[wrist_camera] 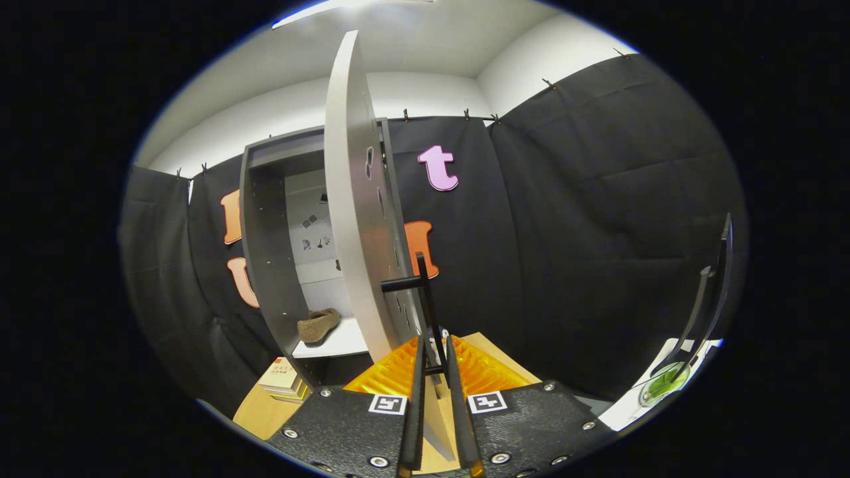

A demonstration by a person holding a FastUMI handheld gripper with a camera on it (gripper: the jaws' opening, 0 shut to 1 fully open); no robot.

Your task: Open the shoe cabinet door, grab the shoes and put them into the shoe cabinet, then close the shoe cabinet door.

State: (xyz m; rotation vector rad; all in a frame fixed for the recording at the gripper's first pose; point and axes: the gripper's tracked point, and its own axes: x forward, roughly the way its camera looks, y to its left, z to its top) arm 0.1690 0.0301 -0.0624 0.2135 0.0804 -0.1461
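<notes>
The grey shoe cabinet [265, 265] stands against the black cloth wall with its door [352, 219] swung wide open, so I see the door nearly edge-on. A brown shoe [317, 326] lies on the white shelf [339, 342] inside. The door's black bar handle [425, 299] runs down between my orange fingers [392, 375]. My gripper [435, 345] is shut on that handle, with the pads pressed close on either side of it and the door's edge just behind.
A small stack of books [282, 378] lies on the wooden surface [259, 411] below the cabinet. Off to the right, a white tabletop [671, 352] carries a green-tinted glass [664, 385] and a black curved stand [710, 299].
</notes>
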